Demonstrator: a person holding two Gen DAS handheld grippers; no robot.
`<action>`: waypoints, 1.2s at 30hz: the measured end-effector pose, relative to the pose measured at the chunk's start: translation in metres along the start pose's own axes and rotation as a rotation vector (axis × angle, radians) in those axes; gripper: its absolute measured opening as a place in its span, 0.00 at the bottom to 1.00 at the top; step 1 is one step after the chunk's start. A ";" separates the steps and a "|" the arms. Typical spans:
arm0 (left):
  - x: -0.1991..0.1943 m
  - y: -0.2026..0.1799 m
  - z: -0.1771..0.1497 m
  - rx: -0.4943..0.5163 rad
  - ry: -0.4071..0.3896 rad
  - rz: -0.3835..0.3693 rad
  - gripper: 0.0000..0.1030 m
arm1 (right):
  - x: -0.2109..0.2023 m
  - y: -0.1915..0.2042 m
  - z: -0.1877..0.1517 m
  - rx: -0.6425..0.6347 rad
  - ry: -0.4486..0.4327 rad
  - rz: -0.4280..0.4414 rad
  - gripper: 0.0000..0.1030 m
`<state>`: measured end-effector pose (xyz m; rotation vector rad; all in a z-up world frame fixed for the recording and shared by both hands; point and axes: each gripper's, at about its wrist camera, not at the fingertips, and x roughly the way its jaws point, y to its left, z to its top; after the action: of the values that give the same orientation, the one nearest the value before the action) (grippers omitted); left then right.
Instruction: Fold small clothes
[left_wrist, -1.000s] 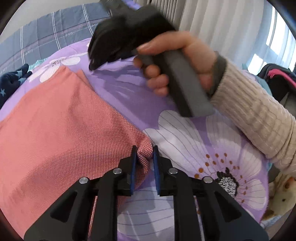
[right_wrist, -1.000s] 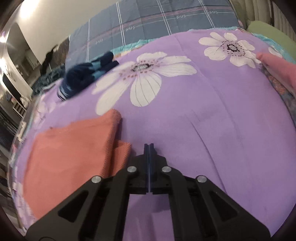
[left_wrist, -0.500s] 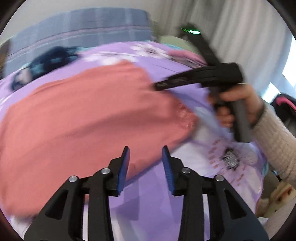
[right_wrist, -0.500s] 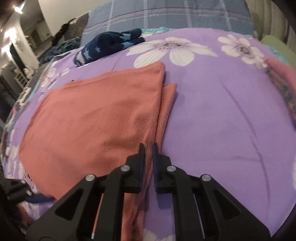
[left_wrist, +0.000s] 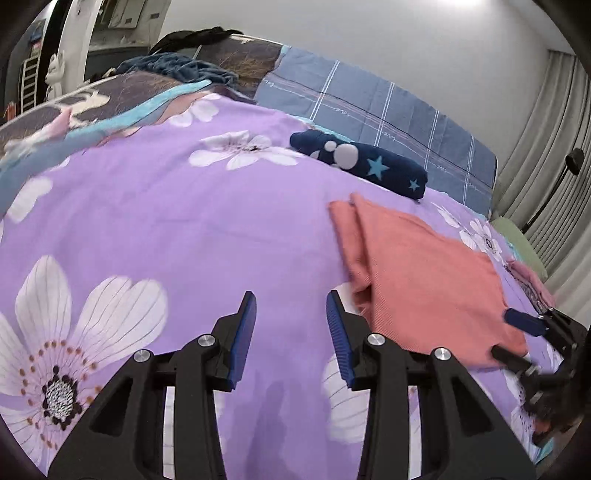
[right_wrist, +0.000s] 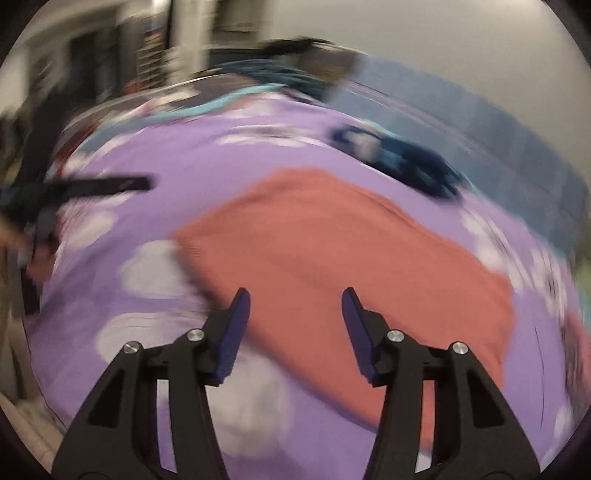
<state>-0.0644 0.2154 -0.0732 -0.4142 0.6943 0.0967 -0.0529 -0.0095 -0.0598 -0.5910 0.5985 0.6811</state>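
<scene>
Two views, taken in turn. From the left wrist, the left claw (left_wrist: 291, 314) stands wide and empty over the purple flower-print bedspread (left_wrist: 177, 221), with the salmon-pink knitted garment (left_wrist: 424, 273) lying folded just to its right; a dark navy star-print garment (left_wrist: 365, 166) rests farther back. From the right wrist, heavily blurred, the right claw (right_wrist: 295, 310) is also wide and empty above the pink garment's near edge (right_wrist: 332, 258), seemingly not touching it. To fold well, each claw should take one near corner, pinching both layers, then carry them over evenly so the edges meet.
</scene>
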 end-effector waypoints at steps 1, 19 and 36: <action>0.001 0.006 -0.004 -0.013 0.005 -0.017 0.39 | 0.007 0.016 0.004 -0.049 -0.002 -0.012 0.50; 0.080 0.001 0.050 0.051 0.208 -0.323 0.49 | 0.092 0.081 0.021 -0.306 0.025 -0.255 0.46; 0.202 -0.031 0.118 -0.070 0.344 -0.495 0.05 | 0.101 0.089 0.030 -0.339 0.016 -0.233 0.06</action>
<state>0.1686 0.2242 -0.1106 -0.6680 0.9080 -0.4283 -0.0444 0.1066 -0.1338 -0.9672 0.4218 0.5607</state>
